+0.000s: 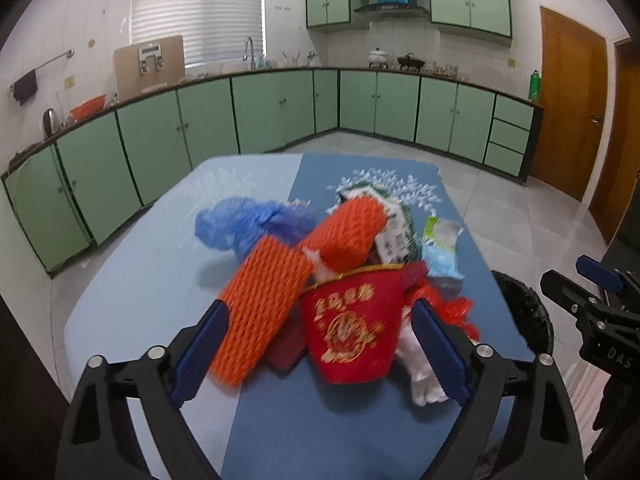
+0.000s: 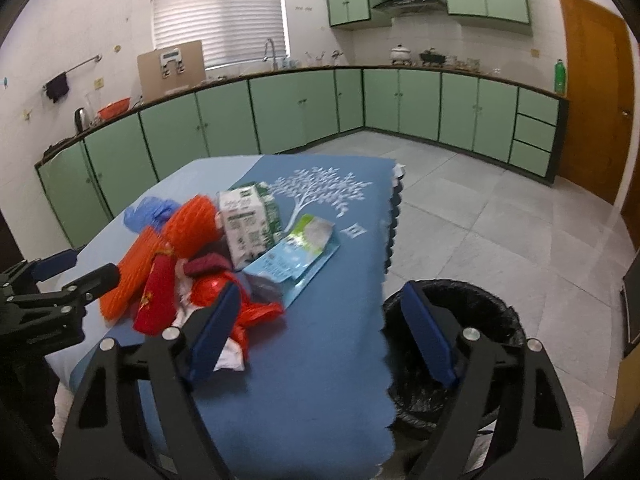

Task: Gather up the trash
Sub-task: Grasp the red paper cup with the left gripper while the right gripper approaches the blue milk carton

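A heap of trash lies on the blue table (image 1: 320, 432): two orange foam nets (image 1: 260, 312), a red paper box (image 1: 348, 324), a blue plastic bag (image 1: 248, 224), a green-white carton (image 2: 246, 222), a light blue wrapper (image 2: 296, 256) and red and white scraps. My left gripper (image 1: 320, 344) is open, its jaws on either side of the red box and near orange net. My right gripper (image 2: 320, 332) is open and empty, at the table's right edge, above the black-lined trash bin (image 2: 472, 312). The bin also shows in the left wrist view (image 1: 524, 312).
Green kitchen cabinets (image 1: 280, 112) run along the far walls under a counter with pots and a tap. A wooden door (image 1: 572, 100) stands at the right. Grey tiled floor (image 2: 500, 208) surrounds the table. The tablecloth's scalloped edge (image 2: 390, 240) hangs beside the bin.
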Motion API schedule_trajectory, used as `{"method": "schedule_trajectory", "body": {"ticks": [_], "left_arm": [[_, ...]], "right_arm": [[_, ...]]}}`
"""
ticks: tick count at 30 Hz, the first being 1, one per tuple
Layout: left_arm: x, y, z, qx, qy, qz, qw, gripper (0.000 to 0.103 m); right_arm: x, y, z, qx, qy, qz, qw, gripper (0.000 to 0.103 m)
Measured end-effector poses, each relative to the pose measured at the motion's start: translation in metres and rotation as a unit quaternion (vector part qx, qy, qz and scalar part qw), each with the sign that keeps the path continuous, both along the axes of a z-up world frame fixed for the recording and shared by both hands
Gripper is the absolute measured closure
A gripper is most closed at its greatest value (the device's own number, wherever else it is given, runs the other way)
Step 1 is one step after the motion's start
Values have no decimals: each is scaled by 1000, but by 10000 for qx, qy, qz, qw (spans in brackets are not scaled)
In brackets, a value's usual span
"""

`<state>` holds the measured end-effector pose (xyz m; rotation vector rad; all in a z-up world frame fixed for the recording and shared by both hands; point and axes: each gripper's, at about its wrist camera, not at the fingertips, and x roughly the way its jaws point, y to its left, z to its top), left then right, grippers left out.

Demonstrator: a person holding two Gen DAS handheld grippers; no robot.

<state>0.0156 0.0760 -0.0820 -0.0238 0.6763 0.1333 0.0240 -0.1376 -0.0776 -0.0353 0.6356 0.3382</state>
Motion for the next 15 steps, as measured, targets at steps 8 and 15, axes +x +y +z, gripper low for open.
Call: {"method": "schedule_trajectory", "body": {"ticks": [8,15], "left_arm": [[-1,15,-16,-89,212,101,9997,20],[2,17,-20,-379,307,-78,9988,19]], "right_arm": [[-2,24,-6,-140,27,331,9994,29],[11,30,-5,-217,1,270,9994,30]]}}
